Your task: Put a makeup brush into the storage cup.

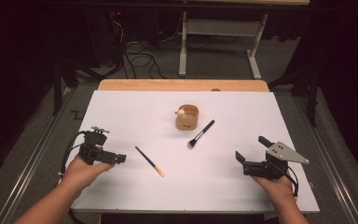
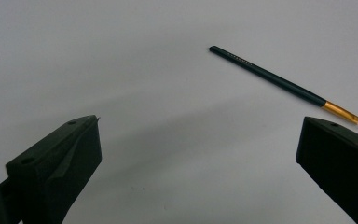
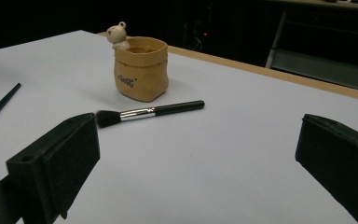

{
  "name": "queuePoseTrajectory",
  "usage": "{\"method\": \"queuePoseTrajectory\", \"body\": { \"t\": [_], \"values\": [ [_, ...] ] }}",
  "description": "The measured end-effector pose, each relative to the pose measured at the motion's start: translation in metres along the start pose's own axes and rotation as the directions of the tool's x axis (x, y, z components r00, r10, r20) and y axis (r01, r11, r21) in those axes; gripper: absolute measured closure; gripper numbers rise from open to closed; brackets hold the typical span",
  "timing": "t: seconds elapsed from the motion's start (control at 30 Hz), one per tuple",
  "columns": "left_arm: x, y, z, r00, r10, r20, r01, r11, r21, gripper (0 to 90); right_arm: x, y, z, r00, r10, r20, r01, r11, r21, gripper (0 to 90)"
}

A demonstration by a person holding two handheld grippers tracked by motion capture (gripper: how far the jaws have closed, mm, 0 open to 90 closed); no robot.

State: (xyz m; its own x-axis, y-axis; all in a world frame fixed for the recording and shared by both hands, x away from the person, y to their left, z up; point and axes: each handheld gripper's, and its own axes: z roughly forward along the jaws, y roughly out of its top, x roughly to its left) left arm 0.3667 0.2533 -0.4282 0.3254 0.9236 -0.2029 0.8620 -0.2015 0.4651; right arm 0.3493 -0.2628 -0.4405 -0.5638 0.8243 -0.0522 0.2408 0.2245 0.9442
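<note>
A: Dark green handle, gold ferrule: the thin brush (image 1: 149,161) lies flat on the white table sheet (image 1: 121,107), left of centre and near the person. Long axis runs diagonal, handle end far-left, pale tip near-right.

B: Confirmed in the left gripper view: thin brush (image 2: 286,84) beyond the two jaws, tip toward the jaw at the right of that view, not touching it. Left gripper (image 1: 116,159)?

A: Held low at the near-left, jaws spread wide, nothing between them. Brush handle just beside its jaw tips, apart.

B: Second brush?

A: Powder brush (image 1: 201,133), black handle, silver ferrule, dark bristle head. Centre of the sheet, axis diagonal the other way: bristles near-left, handle end far-right. It lies just right of and nearer than the tan bag-shaped pot (image 1: 187,117).

B: Right gripper view: powder brush (image 3: 150,111) lies across the view in front of the pot (image 3: 141,69); small bear figure (image 3: 118,35) on the pot's rim. Touching?

A: Apart, but close.

B: Right gripper (image 1: 251,152)?

A: Near-right, jaws wide apart and empty, well apart from the powder brush. Grey plate on top.

B: Surface and room?

A: White sheet over a wooden tabletop (image 1: 182,85), wood strip bare along the far edge. Dark room, grey carpet (image 1: 205,60). Pale desk frame (image 1: 219,44) stands beyond the table, loose cables (image 1: 140,58) on the floor far-left.
</note>
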Motion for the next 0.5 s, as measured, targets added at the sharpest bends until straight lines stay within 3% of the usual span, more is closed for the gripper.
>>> {"method": "queuePoseTrajectory", "body": {
  "t": [0.3,0.5],
  "values": [
    [-0.0019,0.0027,0.0022,0.9999,-0.005,0.016,0.003,0.9970,0.077,0.7,0.0001,0.0001,0.0000,1.0000,0.002,-0.002,-0.002,1.000,0.000,0.4],
    [-0.0047,0.0048,0.0051,0.9996,-0.014,0.027,0.011,0.9947,0.102,0.7,0.0004,0.0000,-0.0002,1.0000,0.000,-0.007,0.000,1.000,0.000,0.4]
  ]
}}
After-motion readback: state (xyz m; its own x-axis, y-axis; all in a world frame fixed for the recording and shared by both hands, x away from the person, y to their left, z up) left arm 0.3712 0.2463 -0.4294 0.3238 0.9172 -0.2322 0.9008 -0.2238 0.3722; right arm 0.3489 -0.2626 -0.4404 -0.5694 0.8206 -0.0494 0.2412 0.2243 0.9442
